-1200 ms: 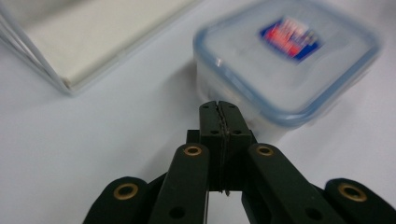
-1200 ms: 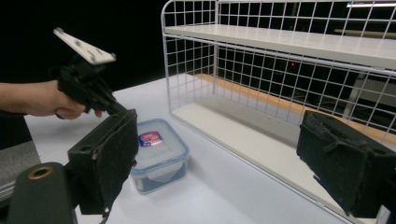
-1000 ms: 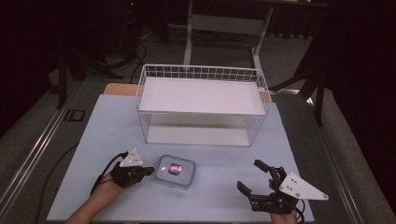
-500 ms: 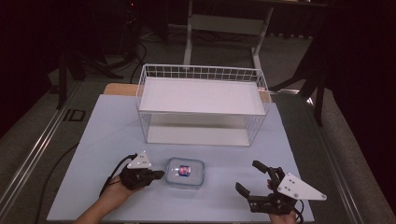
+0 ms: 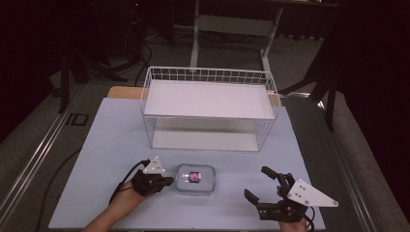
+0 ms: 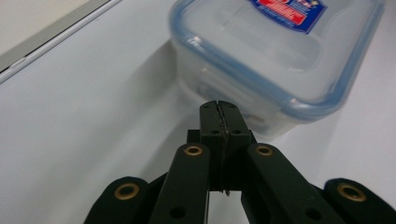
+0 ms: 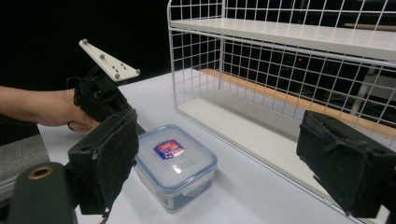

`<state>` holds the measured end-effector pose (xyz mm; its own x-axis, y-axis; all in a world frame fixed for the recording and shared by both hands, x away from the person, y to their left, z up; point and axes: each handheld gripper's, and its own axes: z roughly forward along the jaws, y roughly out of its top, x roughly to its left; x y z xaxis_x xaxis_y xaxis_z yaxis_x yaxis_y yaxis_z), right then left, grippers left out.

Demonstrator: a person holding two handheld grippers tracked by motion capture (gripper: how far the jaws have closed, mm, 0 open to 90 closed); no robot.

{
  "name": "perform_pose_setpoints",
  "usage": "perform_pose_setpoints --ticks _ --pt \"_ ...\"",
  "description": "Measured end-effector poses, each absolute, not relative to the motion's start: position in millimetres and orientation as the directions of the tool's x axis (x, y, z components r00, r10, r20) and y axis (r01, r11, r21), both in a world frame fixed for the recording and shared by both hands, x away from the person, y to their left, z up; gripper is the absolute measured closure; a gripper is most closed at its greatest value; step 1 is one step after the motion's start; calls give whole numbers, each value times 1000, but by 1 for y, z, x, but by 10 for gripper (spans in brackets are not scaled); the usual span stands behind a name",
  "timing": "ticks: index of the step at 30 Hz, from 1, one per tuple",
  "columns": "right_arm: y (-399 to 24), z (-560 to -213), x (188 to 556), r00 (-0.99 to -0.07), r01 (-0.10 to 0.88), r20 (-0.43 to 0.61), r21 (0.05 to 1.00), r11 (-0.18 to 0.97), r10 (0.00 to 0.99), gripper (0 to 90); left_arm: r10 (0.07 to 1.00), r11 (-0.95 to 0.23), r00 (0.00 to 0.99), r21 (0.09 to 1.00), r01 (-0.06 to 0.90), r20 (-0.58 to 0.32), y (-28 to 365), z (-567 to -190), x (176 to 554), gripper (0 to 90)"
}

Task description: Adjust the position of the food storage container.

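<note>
Item: clear plastic box [image 5: 195, 178] with blue-rimmed lid and a red-and-blue label, wording unreadable, on the bench [image 5: 111, 140] in front of the wire rack [image 5: 209, 112]. Left tool [image 5: 167, 181], clenched and empty, points level at the box's side, tips just beside it. Right tool [image 5: 263, 184] rests well apart, jaws spread wide, holding nothing.

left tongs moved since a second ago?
Yes. The left tongs slid rightward across the table, closing on the lidded container, which held its place before the wire basket; shut tips now at its side.
</note>
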<state>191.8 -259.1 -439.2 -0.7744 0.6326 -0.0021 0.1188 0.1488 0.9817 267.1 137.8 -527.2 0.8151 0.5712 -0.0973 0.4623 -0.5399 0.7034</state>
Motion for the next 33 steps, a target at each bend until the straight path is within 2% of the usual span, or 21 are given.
perform_pose_setpoints --ticks 33 --pt "-256 -444 192 -793 139 9 976 166 609 130 529 -541 836 703 462 -142 86 -531 283 900"
